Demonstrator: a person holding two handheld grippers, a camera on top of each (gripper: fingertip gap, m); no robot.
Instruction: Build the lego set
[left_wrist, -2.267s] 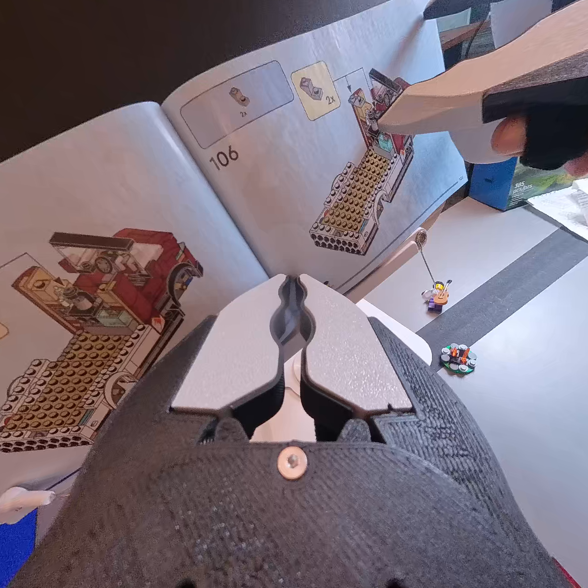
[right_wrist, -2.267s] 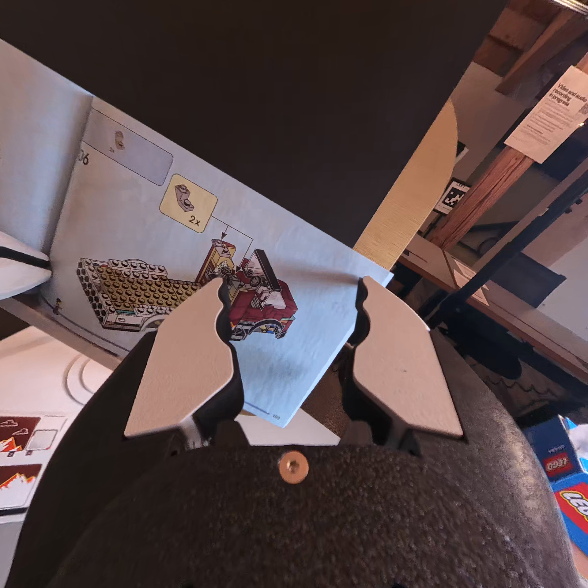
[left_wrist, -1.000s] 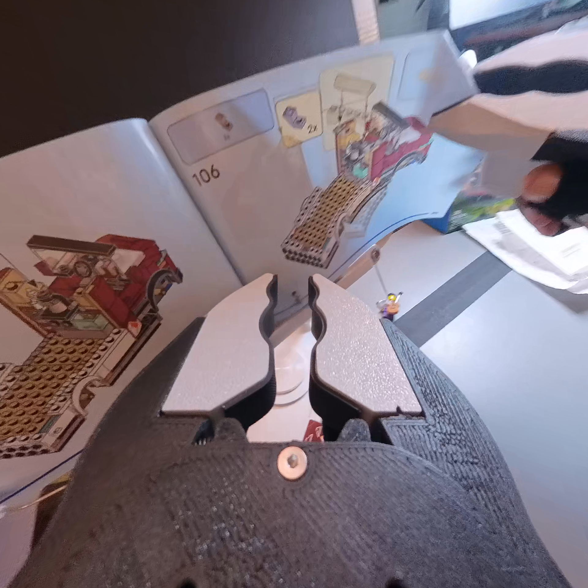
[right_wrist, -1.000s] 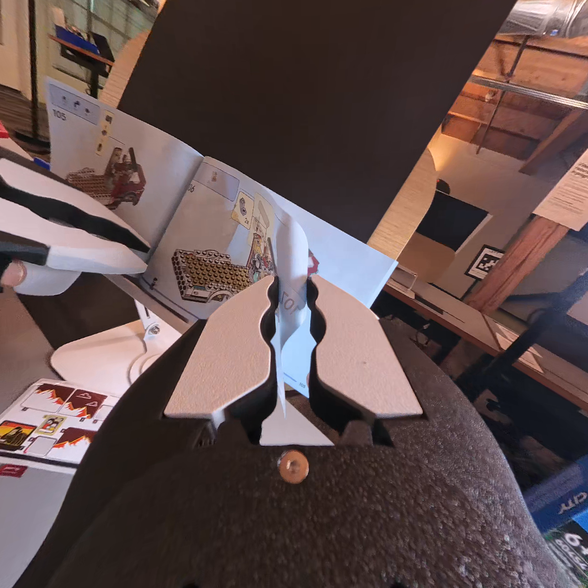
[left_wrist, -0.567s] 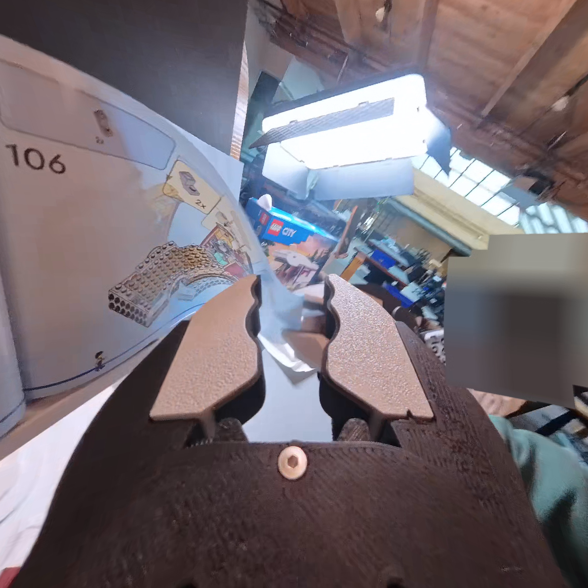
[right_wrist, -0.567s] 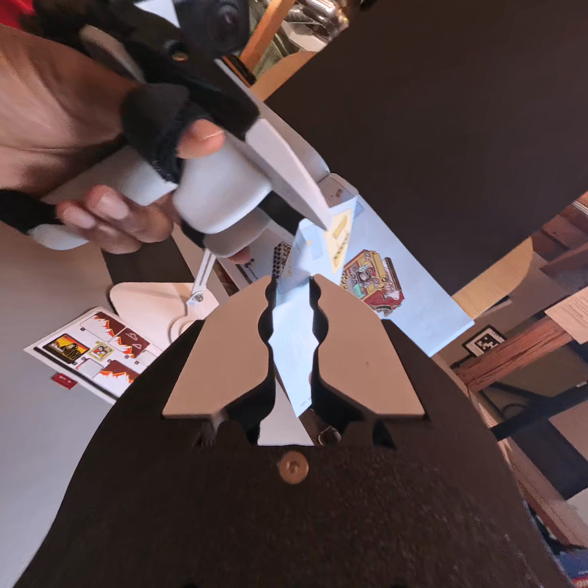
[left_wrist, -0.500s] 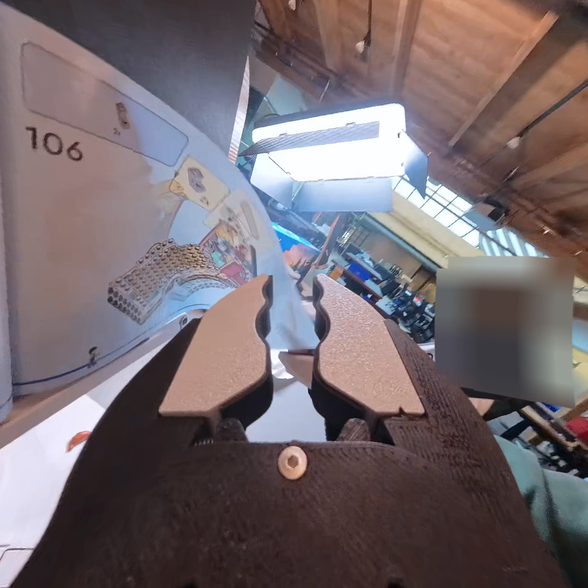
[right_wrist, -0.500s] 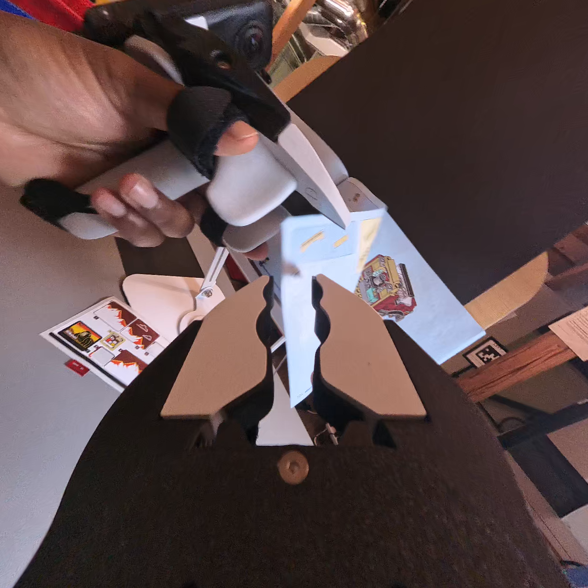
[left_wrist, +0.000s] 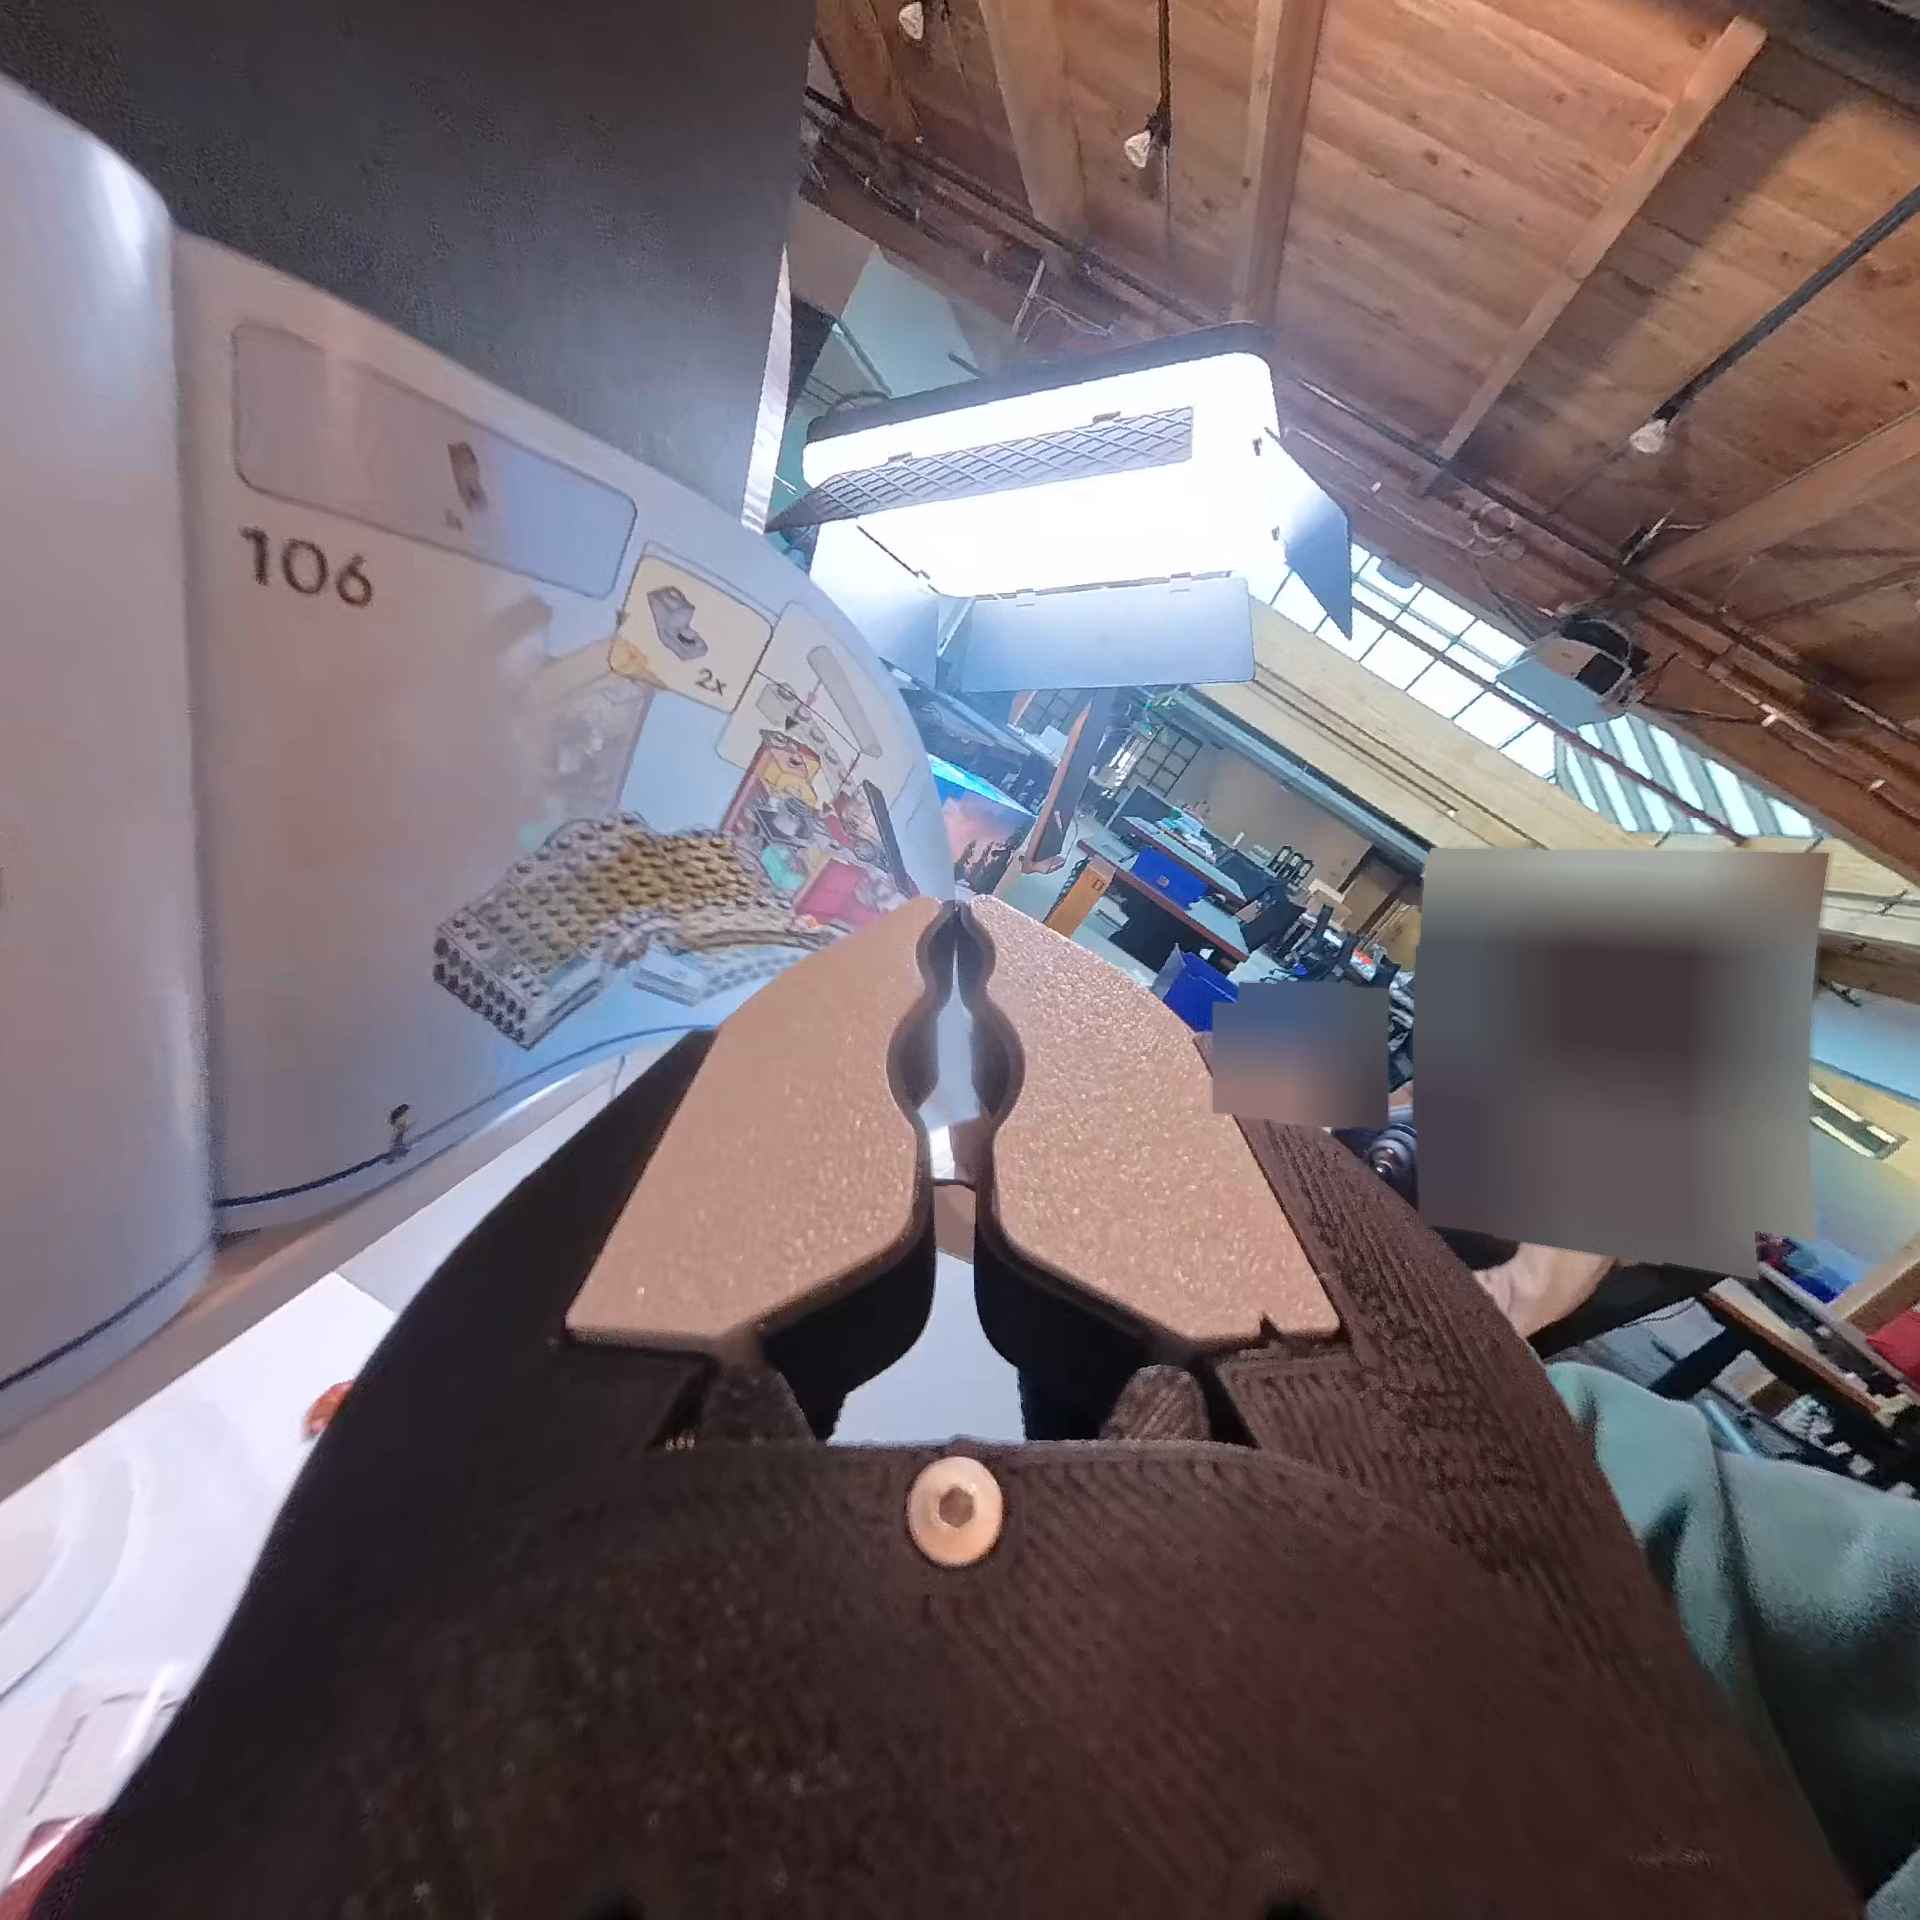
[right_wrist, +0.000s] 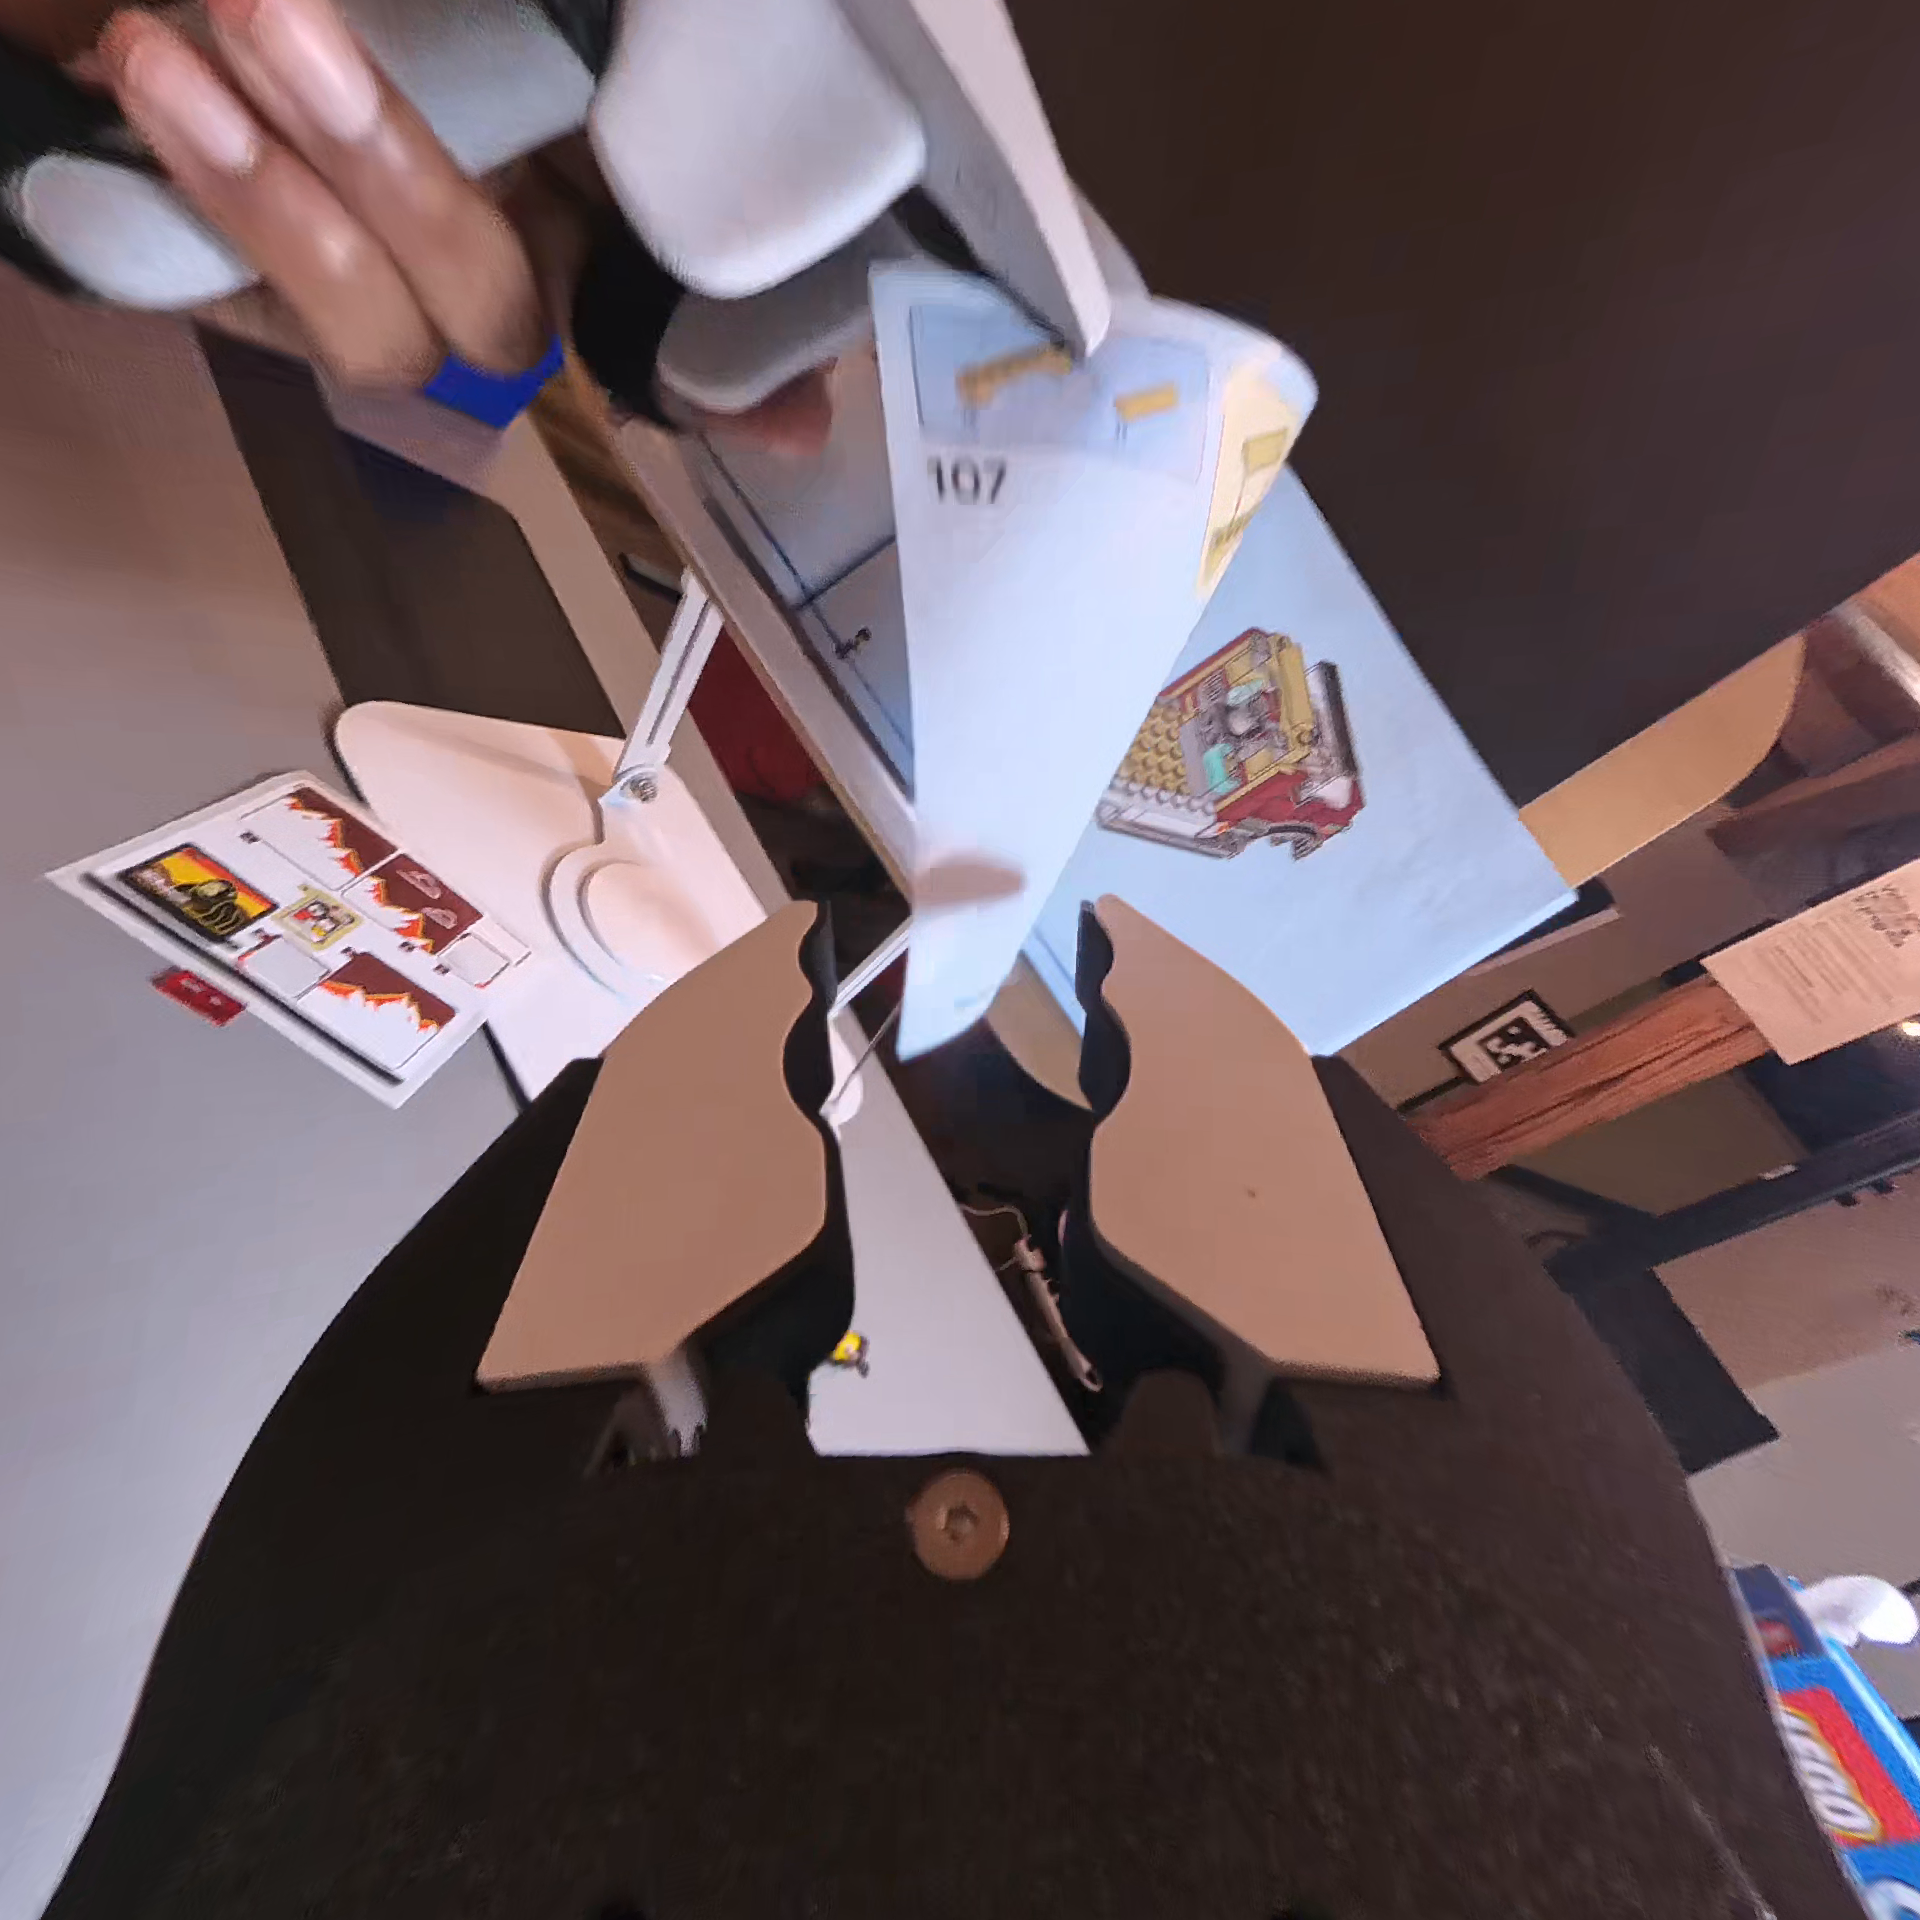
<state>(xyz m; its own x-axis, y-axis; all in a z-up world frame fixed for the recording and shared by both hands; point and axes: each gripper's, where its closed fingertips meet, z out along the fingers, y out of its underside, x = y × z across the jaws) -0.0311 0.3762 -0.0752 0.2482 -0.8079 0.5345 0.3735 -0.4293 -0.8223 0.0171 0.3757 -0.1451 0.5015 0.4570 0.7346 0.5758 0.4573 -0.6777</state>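
Over on the left of the right wrist view there's a sticker sheet (right_wrist: 291, 930) lying flat on the grey table (right_wrist: 156, 1195), with the white base of the book stand (right_wrist: 499, 790) just beside it, one corner of the sheet overlapping the base. Above that, a hand (right_wrist: 312, 177) is wrapped around the left gripper (right_wrist: 1039, 312), whose white tip is touching the top edge of a loose page (right_wrist: 1018, 675) of the instruction booklet (right_wrist: 1351, 914), which is propped on the stand. That page is curling up and away from the rest, and the whole shot is a bit motion-blurred. In the left wrist view the left gripper (left_wrist: 961, 914) is pinched nearly closed, tips basically touching, with a pale sliver of the page's edge caught in the wavy gap between its pads. The right gripper (right_wrist: 951, 935) is spread well apart with nothing in it; the page's bottom corner hangs between the fingers but touches neither. Far right, bottom corner, there's a blue lego box (right_wrist: 1829, 1756) sitting on the table.
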